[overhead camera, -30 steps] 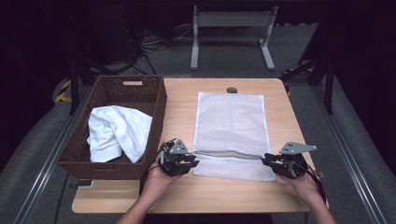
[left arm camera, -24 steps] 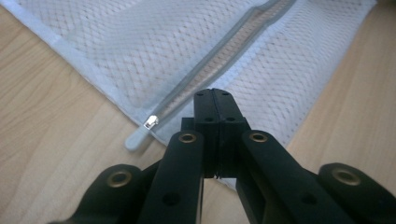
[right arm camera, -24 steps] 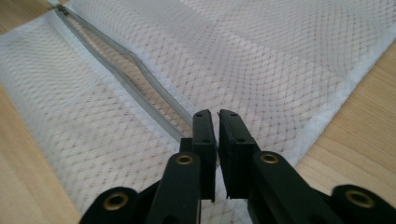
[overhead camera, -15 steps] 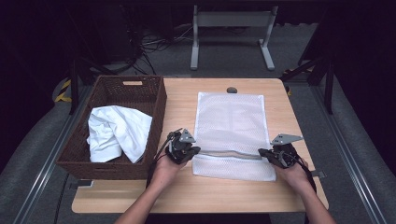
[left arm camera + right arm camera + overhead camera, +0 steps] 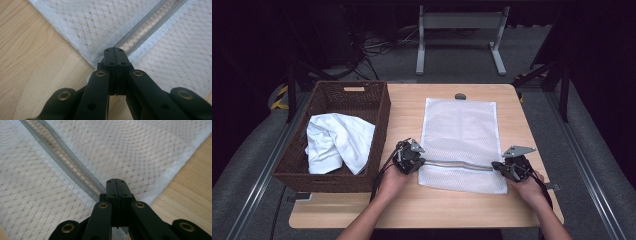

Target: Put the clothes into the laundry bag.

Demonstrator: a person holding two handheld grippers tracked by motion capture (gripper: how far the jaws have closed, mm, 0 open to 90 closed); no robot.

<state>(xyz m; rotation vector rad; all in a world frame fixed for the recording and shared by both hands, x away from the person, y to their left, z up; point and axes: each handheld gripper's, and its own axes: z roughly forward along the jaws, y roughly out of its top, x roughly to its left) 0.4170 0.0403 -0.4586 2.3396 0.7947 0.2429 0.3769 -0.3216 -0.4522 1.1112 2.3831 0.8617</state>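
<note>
A white mesh bag [image 5: 459, 125] lies flat on the wooden table [image 5: 404, 110], with a grey zipper [image 5: 457, 164] running across its near end. My left gripper [image 5: 419, 161] sits at the zipper's left end. In the left gripper view its jaws [image 5: 114, 50] are pressed together, with the bag's edge [image 5: 82, 50] bunched at their tips and the zipper [image 5: 147, 23] leading away. At the zipper's right end my right gripper [image 5: 497, 166] is likewise shut [image 5: 116, 180] where the zipper [image 5: 65, 157] meets the mesh [image 5: 140, 147].
A brown wicker basket [image 5: 327, 92] stands at the table's left and holds a crumpled white cloth [image 5: 339, 142]. A small dark knob [image 5: 460, 96] sits at the table's far edge beyond the bag. Bare wood lies in front of the bag.
Both hands have moved inward and slightly down, from beside the bag onto the two ends of the zipper. The zipper line between them now looks straighter.
</note>
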